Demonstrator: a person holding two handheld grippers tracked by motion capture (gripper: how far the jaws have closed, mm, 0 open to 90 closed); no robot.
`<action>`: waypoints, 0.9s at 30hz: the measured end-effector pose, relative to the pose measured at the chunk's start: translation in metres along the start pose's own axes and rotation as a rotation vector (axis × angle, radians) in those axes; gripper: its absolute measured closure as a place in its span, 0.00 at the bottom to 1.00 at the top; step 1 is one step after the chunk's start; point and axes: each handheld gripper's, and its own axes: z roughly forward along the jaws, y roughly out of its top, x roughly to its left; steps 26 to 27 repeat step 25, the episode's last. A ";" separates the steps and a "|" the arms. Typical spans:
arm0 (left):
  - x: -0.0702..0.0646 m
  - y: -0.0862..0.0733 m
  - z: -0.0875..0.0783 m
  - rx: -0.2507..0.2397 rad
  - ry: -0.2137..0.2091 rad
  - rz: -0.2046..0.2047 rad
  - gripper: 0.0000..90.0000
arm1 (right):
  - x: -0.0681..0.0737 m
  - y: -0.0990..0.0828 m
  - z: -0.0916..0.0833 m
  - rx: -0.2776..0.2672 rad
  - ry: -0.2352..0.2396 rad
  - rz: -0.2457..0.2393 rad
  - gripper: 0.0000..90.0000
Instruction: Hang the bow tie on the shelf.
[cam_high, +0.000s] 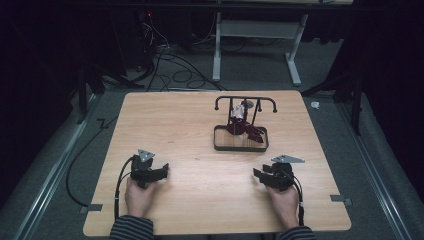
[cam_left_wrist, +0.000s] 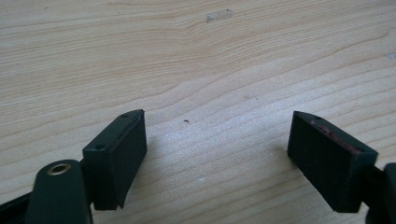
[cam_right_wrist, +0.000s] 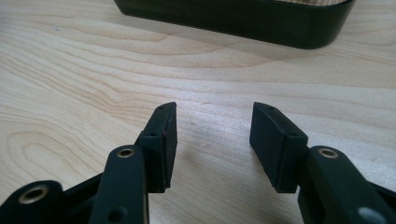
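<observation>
- High view: a person's two hands rest on the wooden desk (cam_high: 200, 135) near its near edge, each holding a gripper, with striped sleeves at the bottom of the picture.
- Left gripper (cam_high: 161, 170) lies toward the near left corner of the desk, its tips turned inward toward the desk's middle (a grey three-cornered plate sits on top of it). A black cable trails from it over the near edge.
- Left gripper view: the jaws are spread wide, with bare wood between them and nothing pinched. A small piece of clear tape (cam_left_wrist: 219, 15) sticks to the wood farther off.
- Right gripper (cam_high: 259, 175) lies toward the near right corner, tips also turned inward, well apart from the left one.
- Right gripper view: the jaws stand apart with only wood grain between them, gripping nothing. Ahead of them is the dark wall of the black tray (cam_right_wrist: 243, 18), near but not touching.
- Black tray (cam_high: 240, 145) sits right of the desk's centre, closer to the far edge than the grippers are, and nearer to the right gripper.
- From the tray rises a black wire rack (cam_high: 245, 101) with curled ends, and a dark red cloth (cam_high: 245, 128) hangs bunched from it into the tray (something pale shows at its top, too small to make out).
</observation>
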 end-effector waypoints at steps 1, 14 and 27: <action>0.000 0.000 0.000 0.000 0.000 0.000 0.22 | 0.003 -0.002 0.001 -0.008 -0.019 -0.032 0.59; 0.000 0.000 0.000 0.000 0.001 0.000 0.22 | 0.016 -0.005 0.003 -0.006 -0.098 -0.146 0.54; 0.000 0.000 0.000 0.000 0.001 0.000 0.23 | 0.021 -0.006 0.005 0.000 -0.126 -0.179 0.53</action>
